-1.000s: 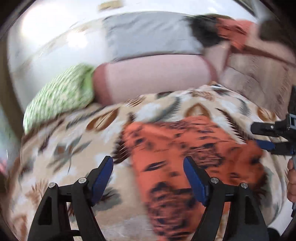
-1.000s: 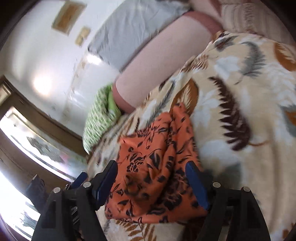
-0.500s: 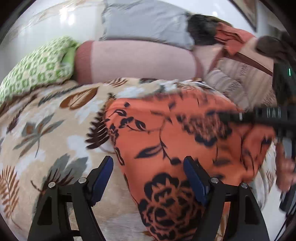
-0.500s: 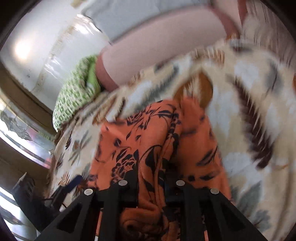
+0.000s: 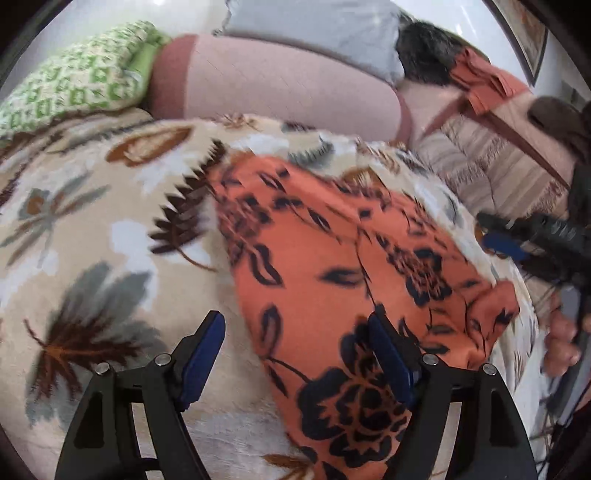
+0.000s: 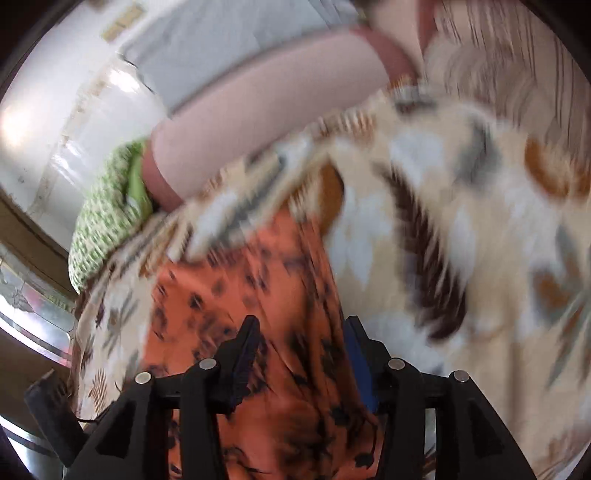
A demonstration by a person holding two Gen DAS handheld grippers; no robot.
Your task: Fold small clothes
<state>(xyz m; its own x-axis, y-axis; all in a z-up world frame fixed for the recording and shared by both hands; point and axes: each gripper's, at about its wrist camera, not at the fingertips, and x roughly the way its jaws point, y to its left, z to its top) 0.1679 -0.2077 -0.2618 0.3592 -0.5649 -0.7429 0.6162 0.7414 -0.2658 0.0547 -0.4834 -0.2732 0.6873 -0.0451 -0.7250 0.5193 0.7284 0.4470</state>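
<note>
Garment [image 5: 351, 266] in question is an orange piece with a black floral print, lying spread on the leaf-patterned blanket [image 5: 92, 221] that covers the bed; from my left wrist view it runs from mid-frame down to the bottom edge. Left gripper [image 5: 299, 354] hangs over its near left edge with the jaws spread wide, nothing clamped: the left blue pad sits over bare blanket, the right pad over the orange cloth, and I can't tell whether either touches. Right gripper [image 6: 299, 354] is at the garment's other side; I see it in the left view as a black frame with a blue pad [image 5: 504, 245] just past the cloth's right edge, with the person's fingers [image 5: 561, 339] below it. In the right wrist view, which is heavily blurred, its jaws have just been opening after a tight squeeze and now stand about half apart, with orange cloth [image 6: 258, 295] running between them; the pads look clear of the fabric, so I read it as released, though the blur leaves some doubt. Behind the blanket I see a pink bolster [image 5: 280, 88], a green patterned pillow [image 5: 77, 77] to its left, a grey pillow [image 5: 317, 33] above, and a striped cushion [image 5: 491, 170] on the right.
</note>
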